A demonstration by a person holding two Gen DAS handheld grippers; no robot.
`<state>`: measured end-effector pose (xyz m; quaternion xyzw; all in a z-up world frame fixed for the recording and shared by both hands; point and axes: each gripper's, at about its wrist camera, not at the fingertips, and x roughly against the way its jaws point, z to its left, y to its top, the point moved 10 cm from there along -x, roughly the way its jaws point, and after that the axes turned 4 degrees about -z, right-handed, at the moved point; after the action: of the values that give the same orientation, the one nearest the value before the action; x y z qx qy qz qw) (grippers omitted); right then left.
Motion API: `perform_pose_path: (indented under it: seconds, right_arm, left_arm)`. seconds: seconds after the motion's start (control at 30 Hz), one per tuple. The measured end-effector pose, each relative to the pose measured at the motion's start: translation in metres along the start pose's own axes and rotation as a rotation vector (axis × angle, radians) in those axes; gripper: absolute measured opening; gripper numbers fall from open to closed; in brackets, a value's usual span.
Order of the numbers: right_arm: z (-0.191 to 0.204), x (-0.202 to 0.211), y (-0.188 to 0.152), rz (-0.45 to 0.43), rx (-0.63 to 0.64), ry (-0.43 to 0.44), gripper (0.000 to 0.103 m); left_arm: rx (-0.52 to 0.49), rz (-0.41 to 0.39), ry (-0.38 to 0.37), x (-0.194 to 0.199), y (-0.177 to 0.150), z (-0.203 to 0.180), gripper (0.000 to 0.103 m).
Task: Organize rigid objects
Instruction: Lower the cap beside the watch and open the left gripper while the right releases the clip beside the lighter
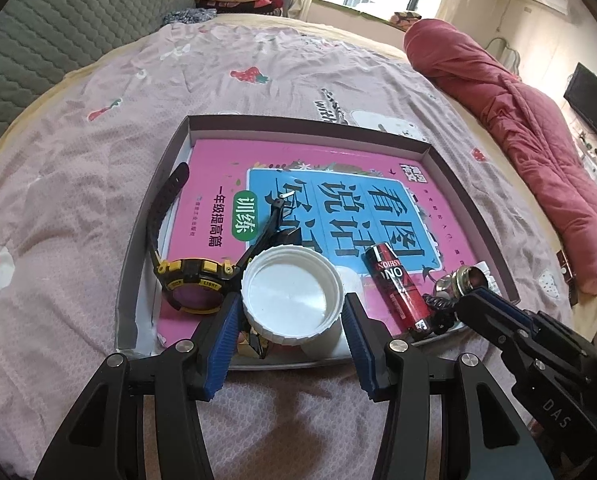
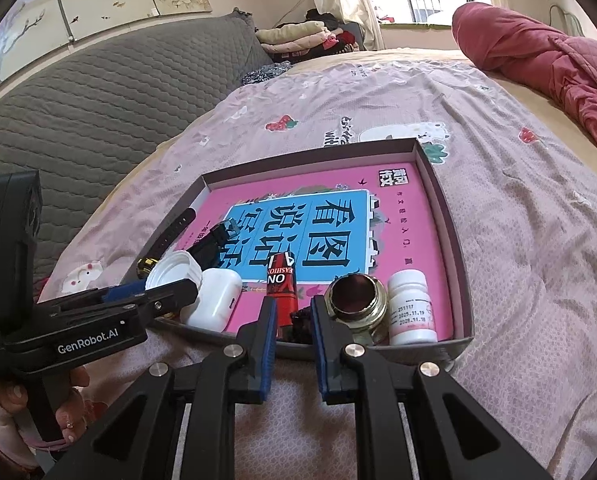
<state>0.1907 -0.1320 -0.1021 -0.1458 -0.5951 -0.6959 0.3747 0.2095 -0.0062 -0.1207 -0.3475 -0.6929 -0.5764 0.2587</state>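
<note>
A shallow cardboard tray (image 1: 298, 125) on the bed holds a pink book (image 1: 338, 168) with small items on it. My left gripper (image 1: 292, 300) is shut on a white screw lid (image 1: 294, 294), one blue pad on each side of its rim. The lid hangs just above a white earbud case (image 2: 214, 300). A black-and-yellow watch (image 1: 190, 280) lies left of the lid. My right gripper (image 2: 293, 306) is shut on a black coiled band (image 2: 301, 320) at the tray's near edge. A red tube (image 2: 282, 280) lies just beyond its fingers.
A small open jar (image 2: 356, 300) and a white pill bottle (image 2: 412, 308) stand at the tray's near right corner. A small gold item (image 2: 146, 266) lies near the watch. A rolled red quilt (image 1: 518, 120) lies on the right, a grey headboard (image 2: 98, 100) on the left.
</note>
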Motion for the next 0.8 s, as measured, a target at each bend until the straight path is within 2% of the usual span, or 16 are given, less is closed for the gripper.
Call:
perform_pose_path:
  seconds: [0.63,0.8]
  right_arm:
    - [0.008,0.022,0.004,-0.027,0.009,-0.011,0.021]
    - [0.016,0.033,0.005,-0.040,0.022,-0.017,0.032]
  left_arm:
    - [-0.012,-0.042,-0.005,0.031,0.001,-0.002,0.062]
    - [-0.018,-0.058,0.018,0.048,-0.005,-0.002,0.066]
